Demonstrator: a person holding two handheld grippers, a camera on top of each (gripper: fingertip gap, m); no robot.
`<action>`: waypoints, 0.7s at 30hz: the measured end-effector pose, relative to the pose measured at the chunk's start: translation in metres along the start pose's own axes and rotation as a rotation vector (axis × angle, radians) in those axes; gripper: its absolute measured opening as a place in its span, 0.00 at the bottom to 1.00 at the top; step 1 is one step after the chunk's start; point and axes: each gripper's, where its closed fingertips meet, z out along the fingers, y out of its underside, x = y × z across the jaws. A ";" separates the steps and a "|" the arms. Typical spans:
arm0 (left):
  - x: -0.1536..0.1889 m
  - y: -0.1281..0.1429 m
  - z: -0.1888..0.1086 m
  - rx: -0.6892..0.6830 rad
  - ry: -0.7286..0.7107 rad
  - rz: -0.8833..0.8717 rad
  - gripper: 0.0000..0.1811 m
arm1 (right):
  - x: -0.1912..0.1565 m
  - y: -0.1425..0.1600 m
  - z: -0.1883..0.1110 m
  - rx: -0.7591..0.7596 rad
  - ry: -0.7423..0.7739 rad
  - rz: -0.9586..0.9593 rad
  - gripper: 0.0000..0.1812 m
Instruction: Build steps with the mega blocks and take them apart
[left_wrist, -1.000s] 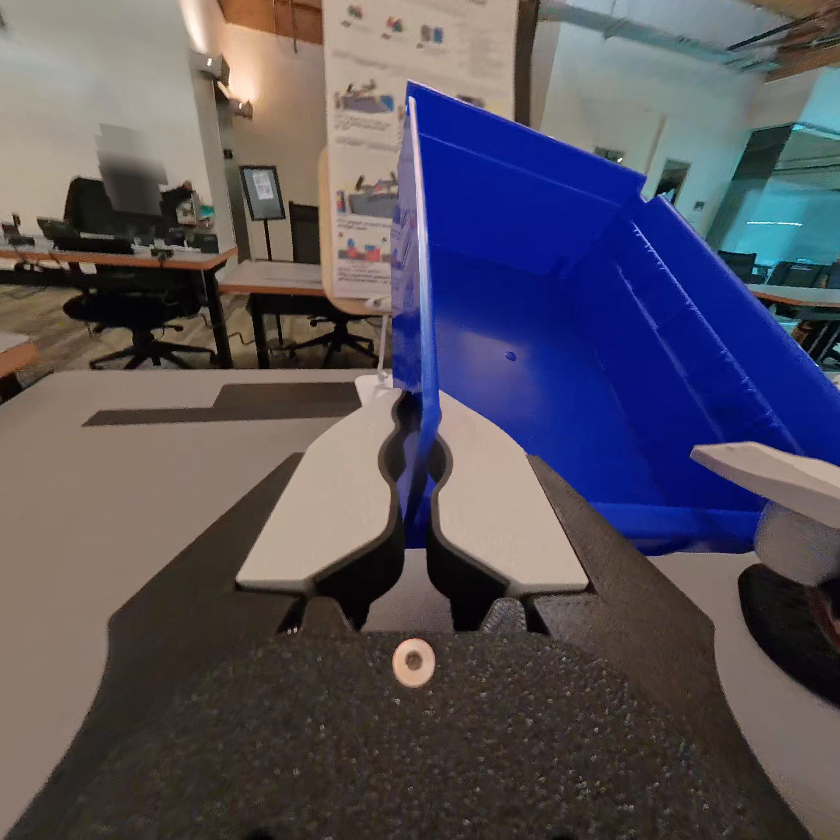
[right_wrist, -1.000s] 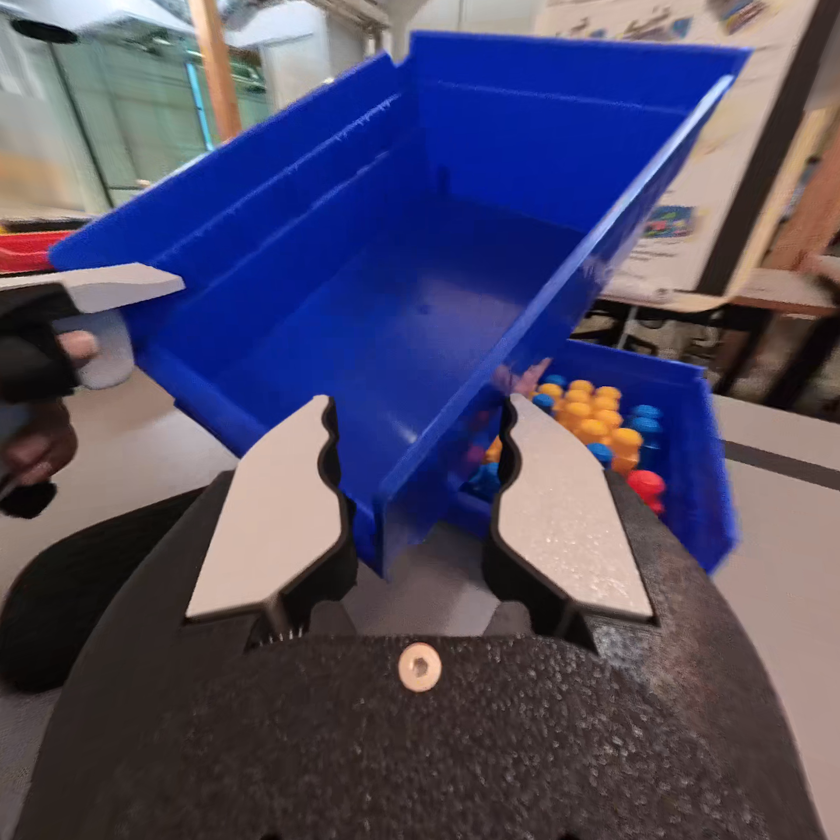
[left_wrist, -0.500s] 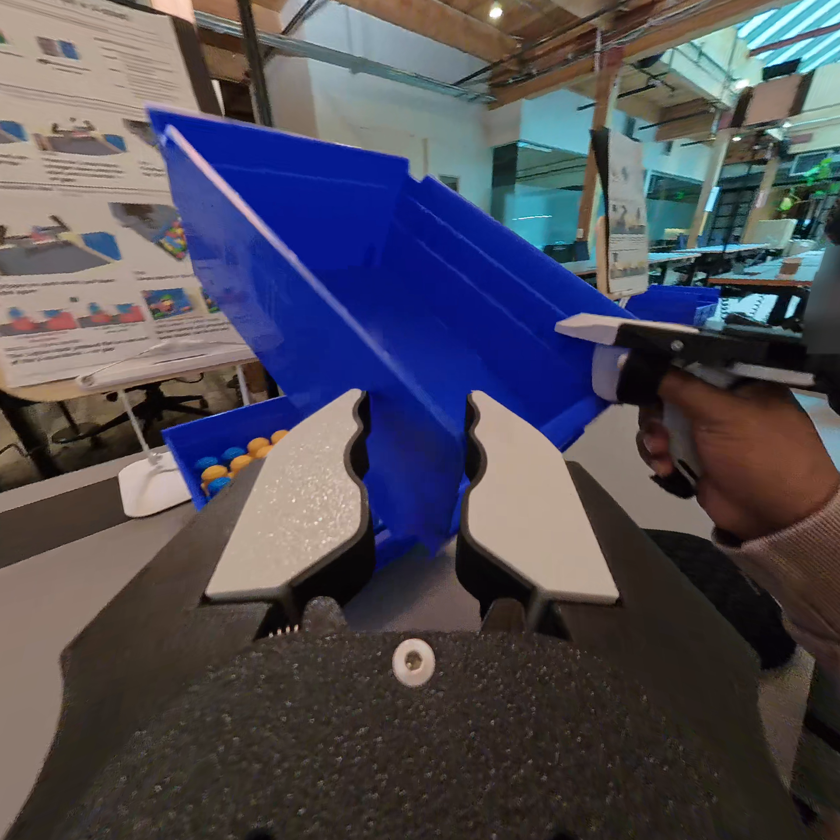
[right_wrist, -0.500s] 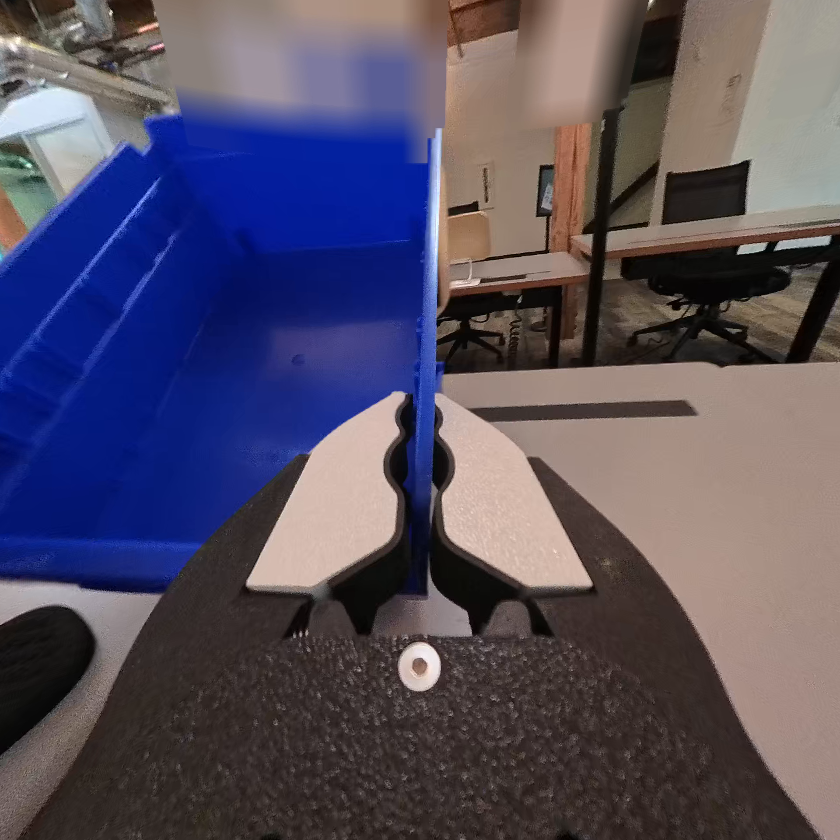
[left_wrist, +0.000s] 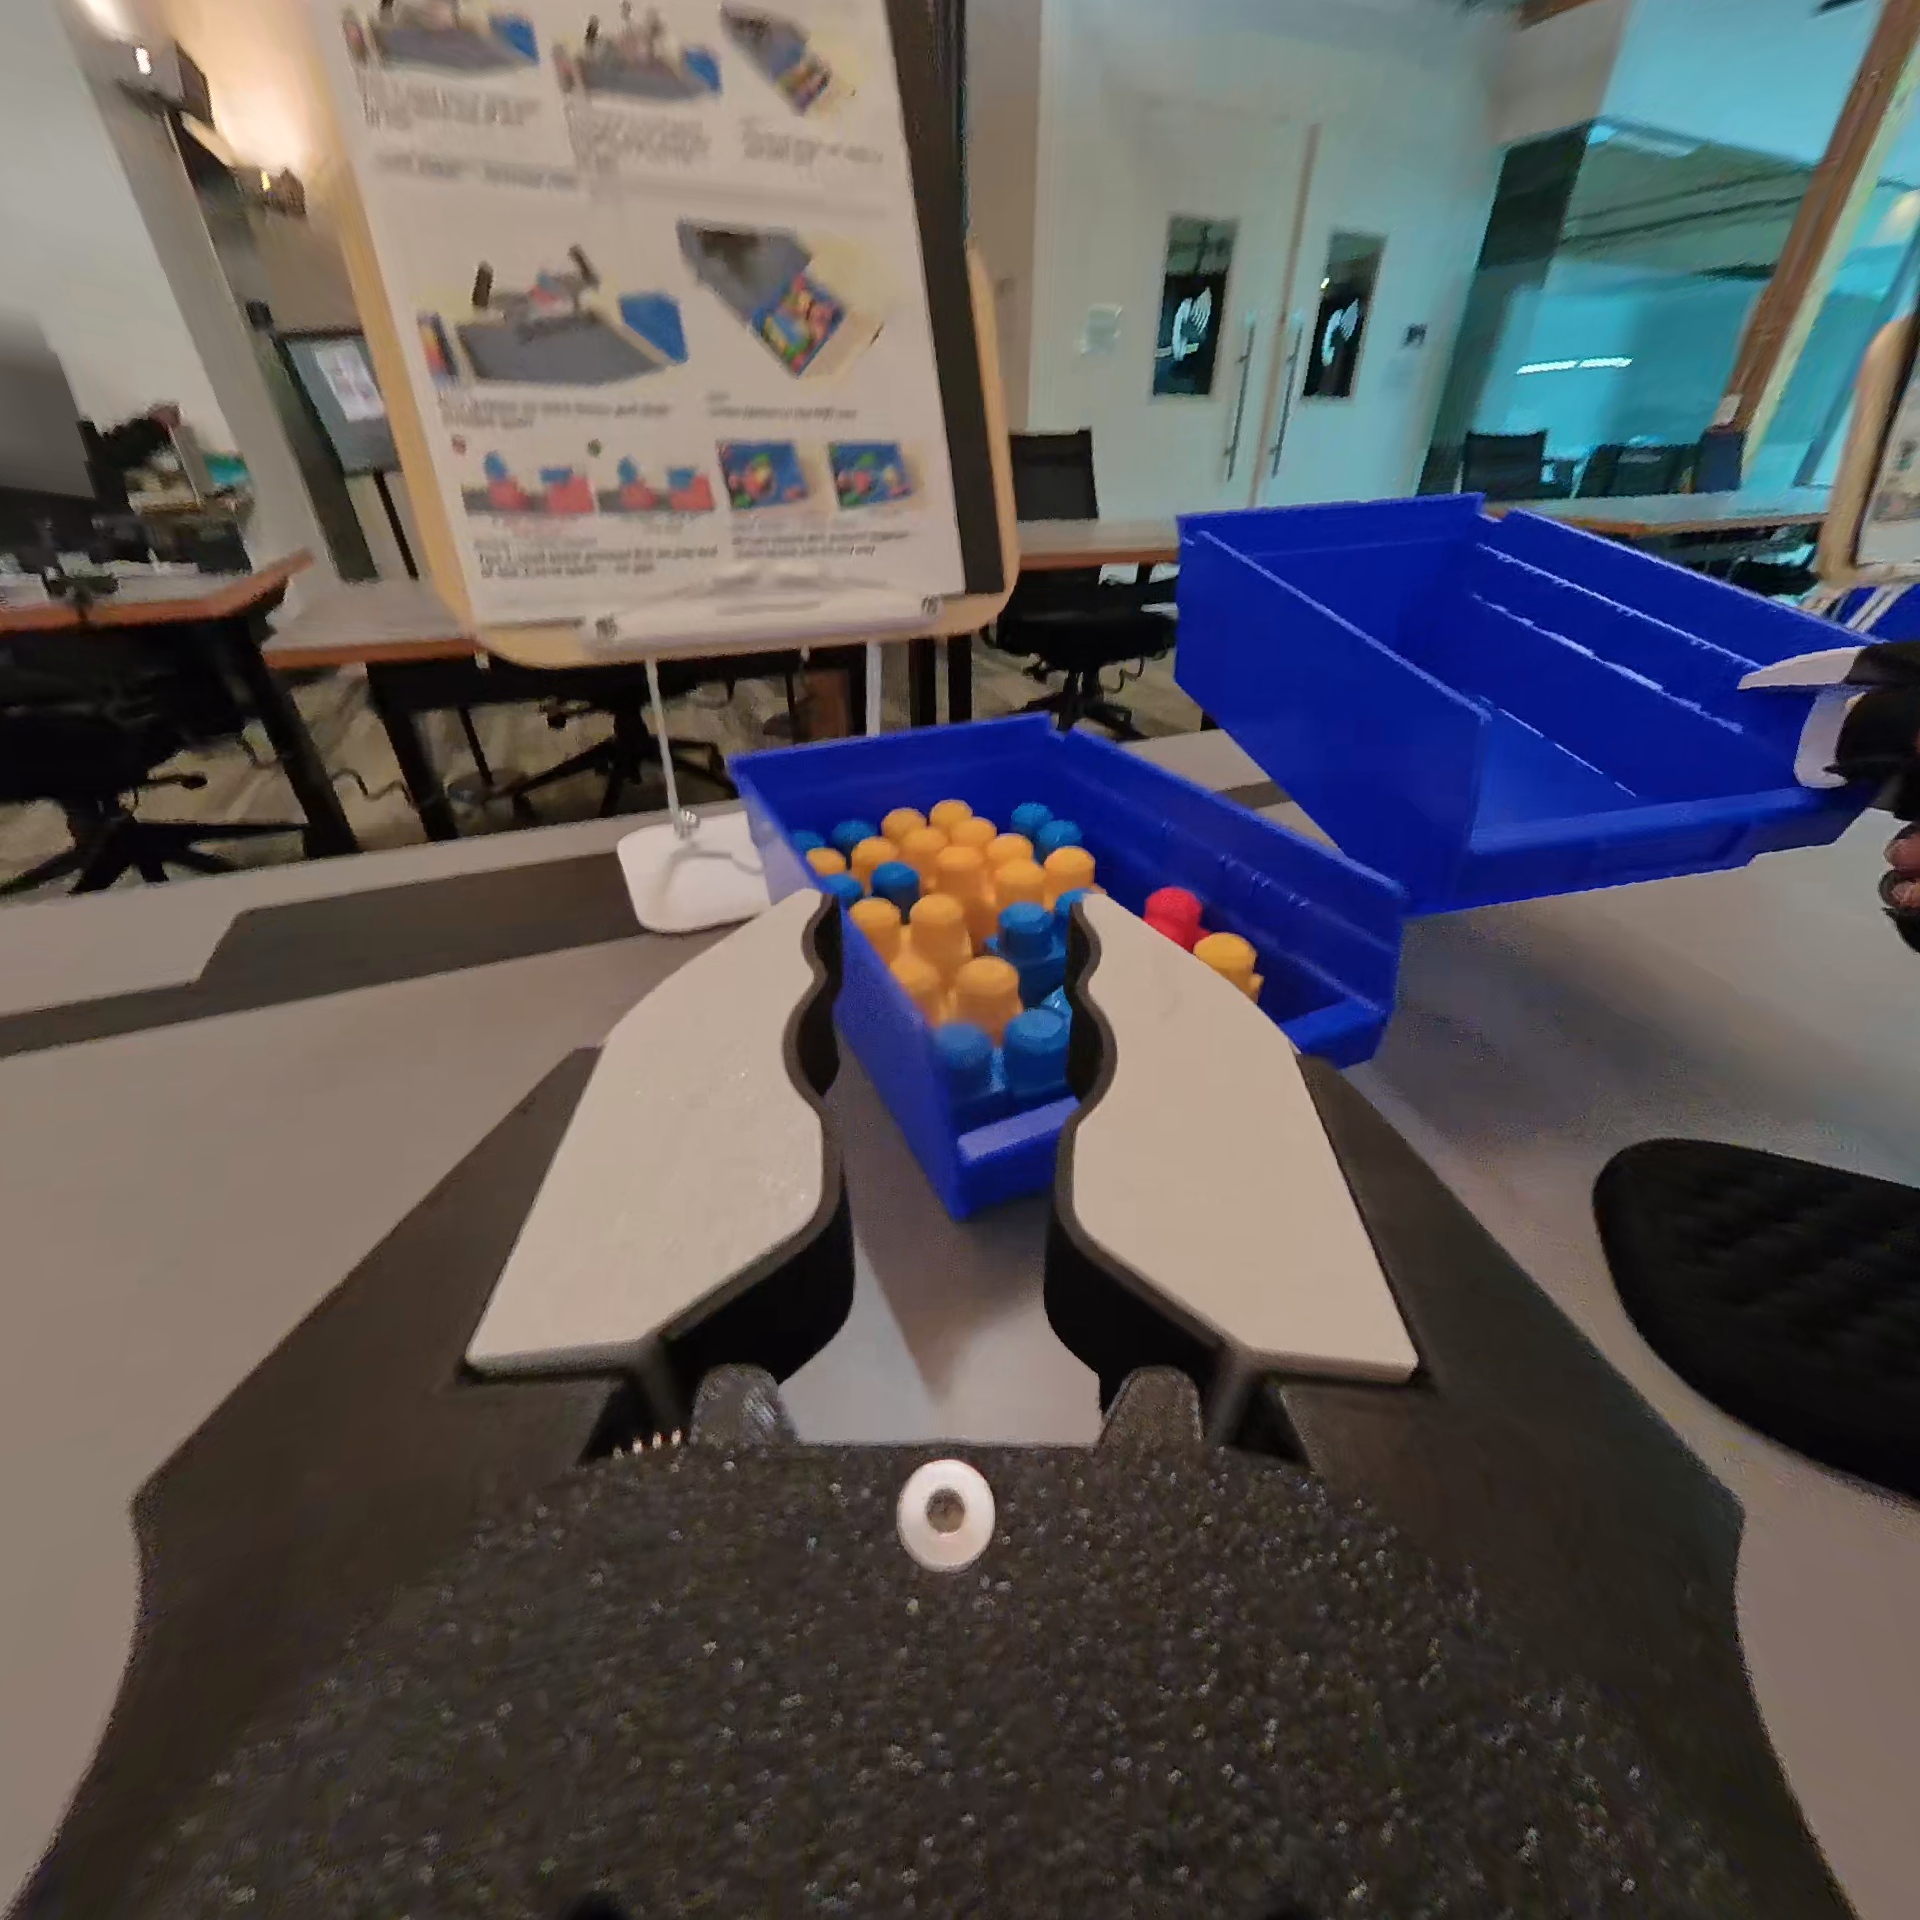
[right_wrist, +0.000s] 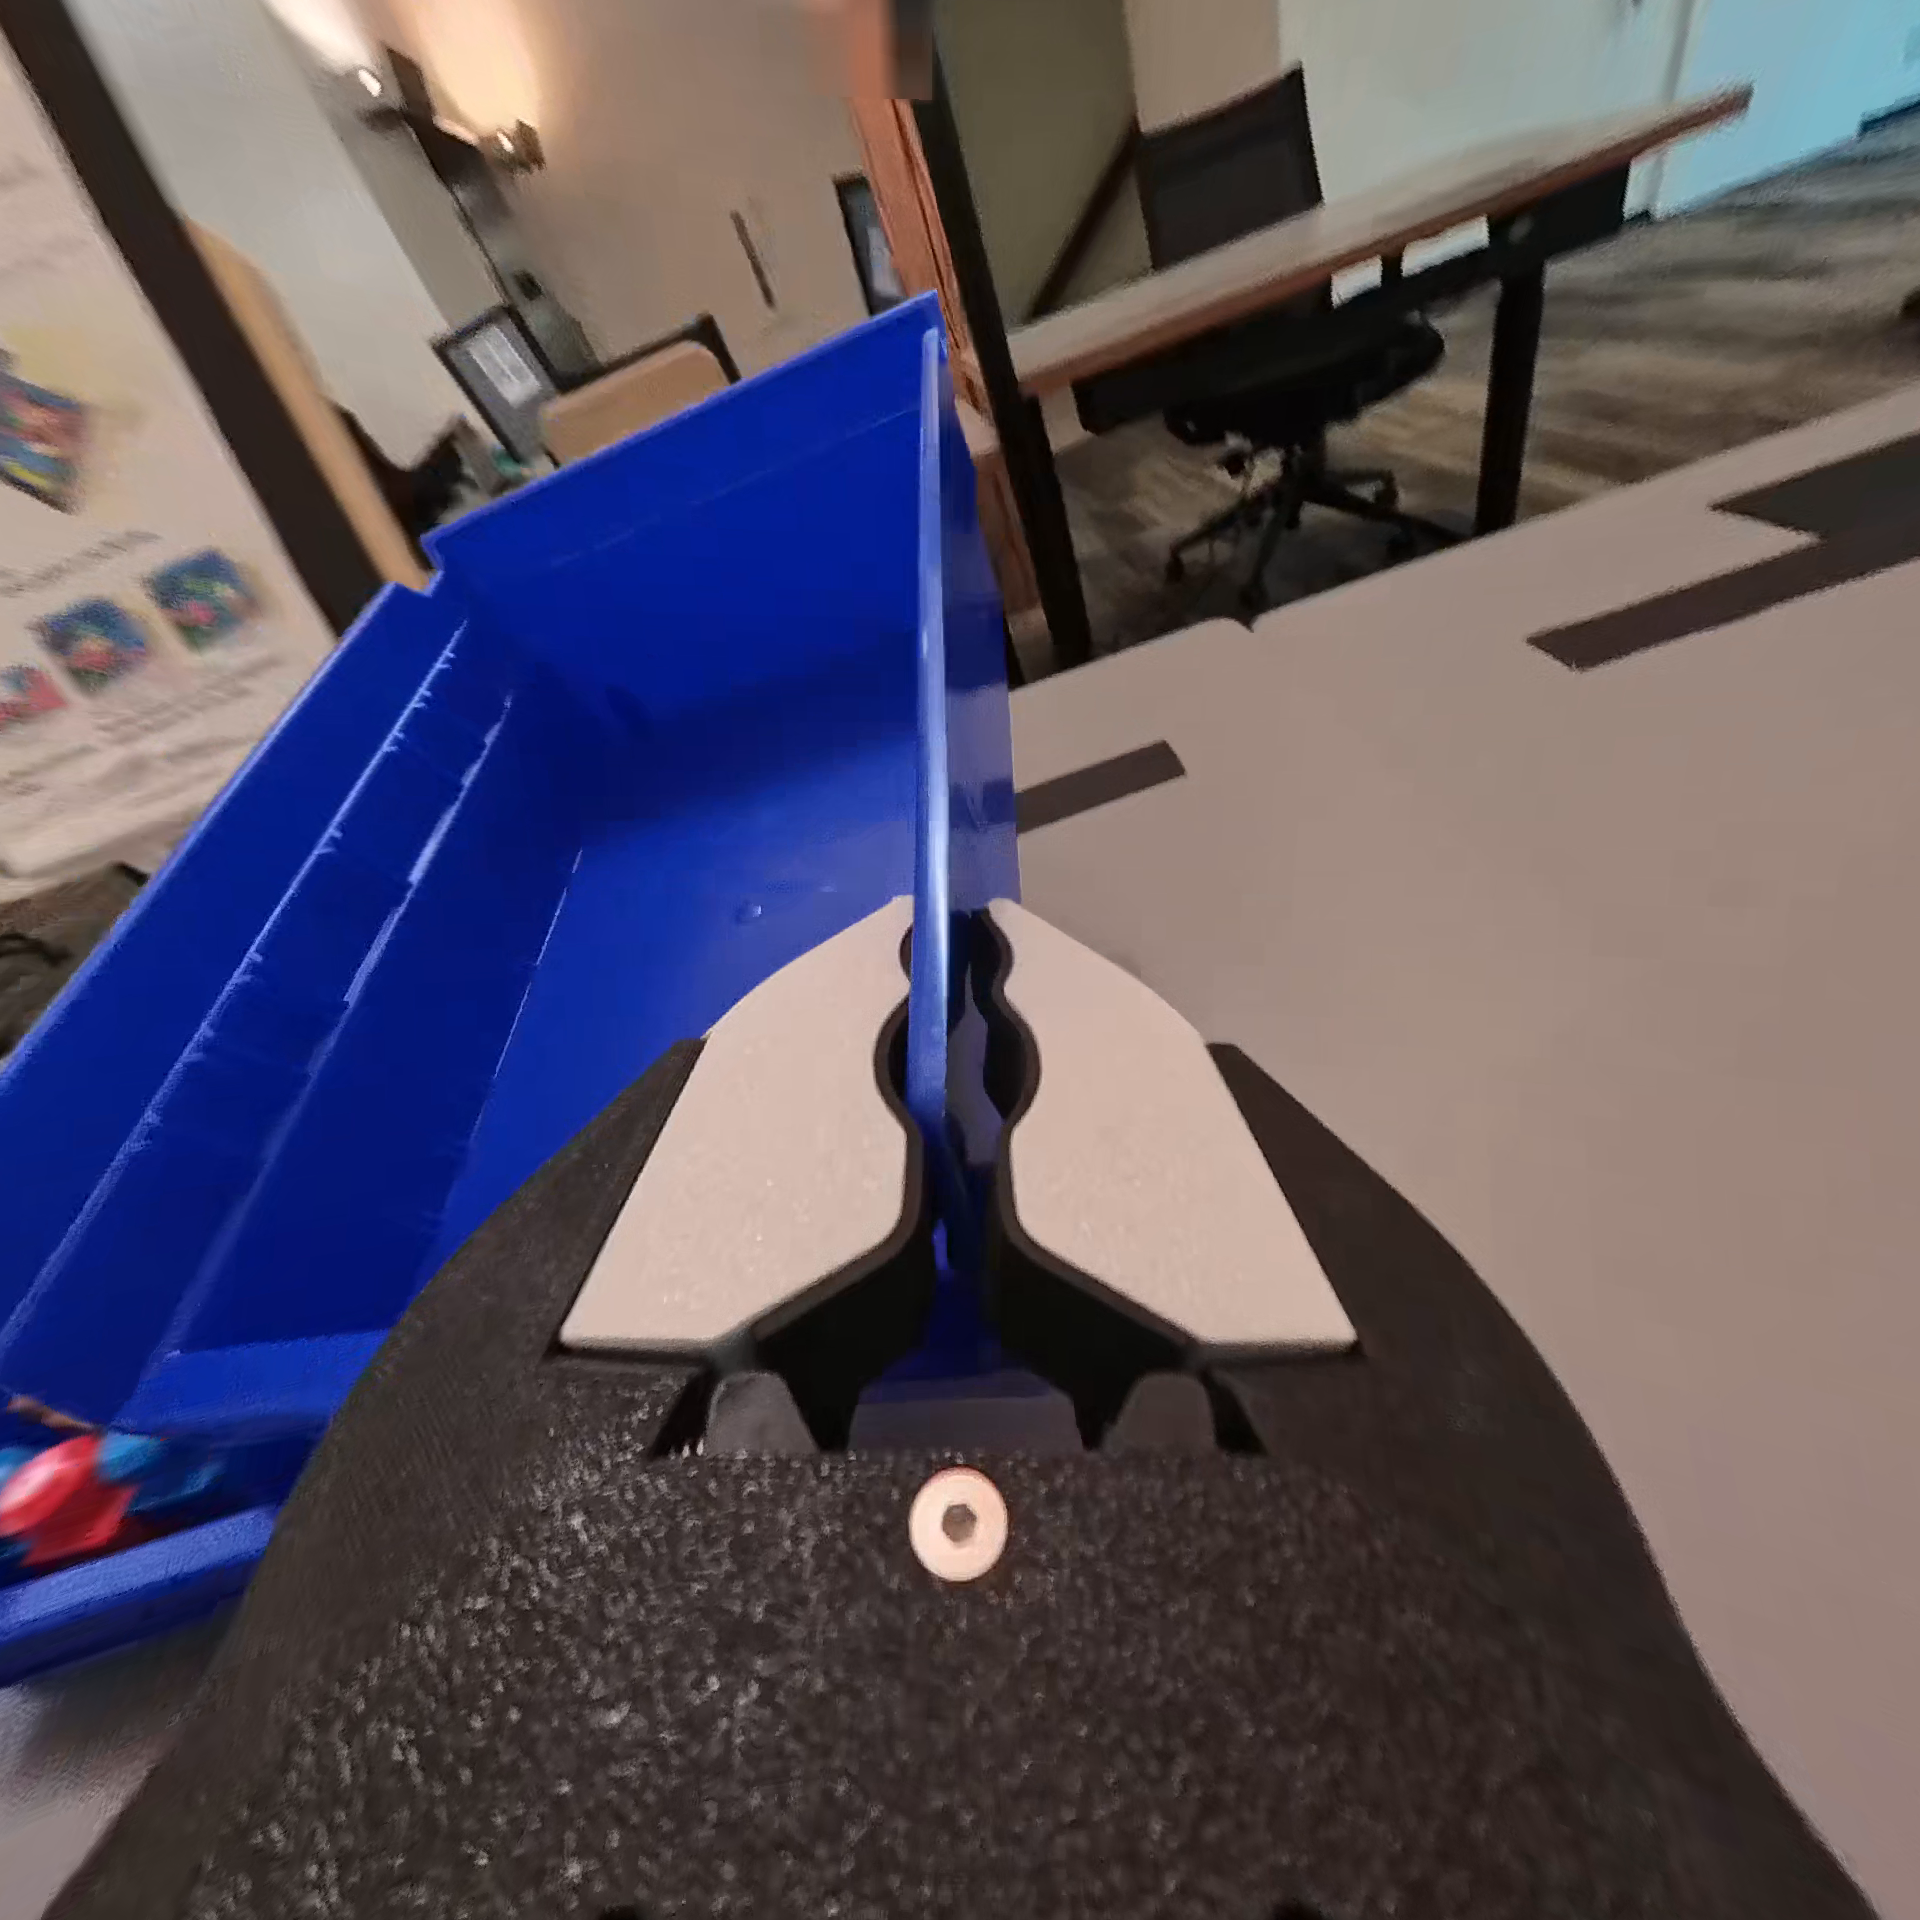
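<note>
A small blue bin (left_wrist: 1247, 862) stands on the grey table (left_wrist: 312, 1091), filled with yellow, blue and red mega blocks (left_wrist: 956, 883). My left gripper (left_wrist: 951, 935) is open and empty in front of it. The bin's near corner shows between the fingers, and the pads do not press on it. My right gripper (right_wrist: 951, 925) is shut on the side wall of an empty blue bin (right_wrist: 623, 831) and holds it tilted above the table. The left wrist view shows this empty bin (left_wrist: 1351, 665) raised at the right, beside the bin of blocks.
A picture board on a stand (left_wrist: 665, 312) with a white foot (left_wrist: 686, 873) is behind the bin of blocks. A black pad (left_wrist: 1766, 1299) lies at the right. Dark strips (right_wrist: 1683, 592) mark the table. Desks and chairs stand beyond it. The left gripper's tips are roughly 45 cm from the right gripper's.
My left gripper opened, let go of the empty bin's wall and swung to face the bin of blocks. My right gripper closed on the empty bin's other wall and now carries it alone.
</note>
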 end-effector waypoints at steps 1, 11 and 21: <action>-0.006 0.007 0.004 -0.021 -0.002 -0.017 0.23 | 0.009 0.008 0.012 -0.032 0.015 0.001 0.03; -0.008 0.073 0.068 -0.228 0.032 -0.025 0.29 | 0.049 0.067 0.085 -0.172 0.086 -0.008 0.03; -0.021 0.127 0.102 -0.488 -0.046 0.005 0.08 | 0.012 0.037 0.043 -0.072 -0.074 -0.080 0.28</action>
